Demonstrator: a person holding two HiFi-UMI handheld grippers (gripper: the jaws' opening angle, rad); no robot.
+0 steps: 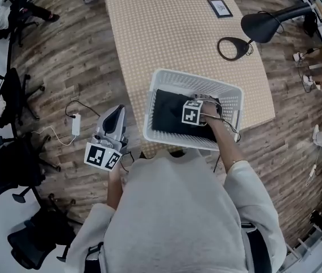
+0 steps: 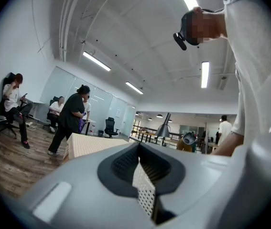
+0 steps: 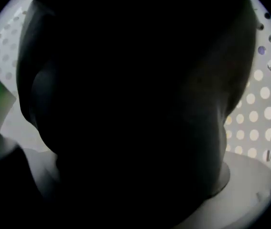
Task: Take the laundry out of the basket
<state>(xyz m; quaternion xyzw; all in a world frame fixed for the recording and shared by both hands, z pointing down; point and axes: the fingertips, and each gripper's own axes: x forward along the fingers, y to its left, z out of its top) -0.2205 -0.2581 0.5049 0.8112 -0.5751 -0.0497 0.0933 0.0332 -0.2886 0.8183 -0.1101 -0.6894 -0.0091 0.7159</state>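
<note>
A white perforated basket (image 1: 162,78) stands at the near end of the dotted table (image 1: 161,27). Black laundry (image 1: 166,114) lies folded inside it. My right gripper (image 1: 195,114) points straight down into the basket onto the black cloth. In the right gripper view the black laundry (image 3: 135,99) fills nearly the whole picture, with the basket wall (image 3: 262,104) at the right; the grey jaws show only at the lower corners, wide apart. My left gripper (image 1: 114,121) is held level off the table's left side, over the floor, jaws together and holding nothing (image 2: 142,175).
A black desk lamp (image 1: 263,24) and a small framed card (image 1: 220,7) stand farther back on the table. Office chairs (image 1: 7,95) and a power strip with cable (image 1: 75,124) are on the floor at left. Several people (image 2: 70,118) are across the room.
</note>
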